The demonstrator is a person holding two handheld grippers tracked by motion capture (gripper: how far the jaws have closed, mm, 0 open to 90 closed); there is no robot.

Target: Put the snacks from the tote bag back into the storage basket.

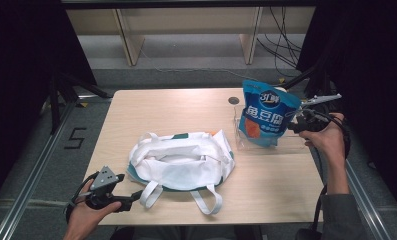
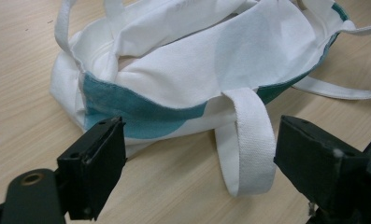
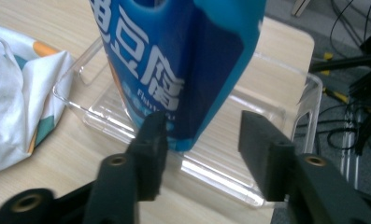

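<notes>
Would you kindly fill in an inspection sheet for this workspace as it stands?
Surface: light wooden table, round cable hole at its far edge.
Job's things: blue snack pouch upright in a clear plastic tray; white and teal tote bag lying open mid-table, straps loose.
Clutter: nothing seen.
Grippers: left tool open, pointed at the tote bag, one strap loop lying between its jaws; right tool open beside the pouch's lower edge, not clamped on it.
Cables: black cables on the floor beyond the table; one trails from each tool.
Surroundings: wooden shelf frame behind, dark curtains either side.
</notes>
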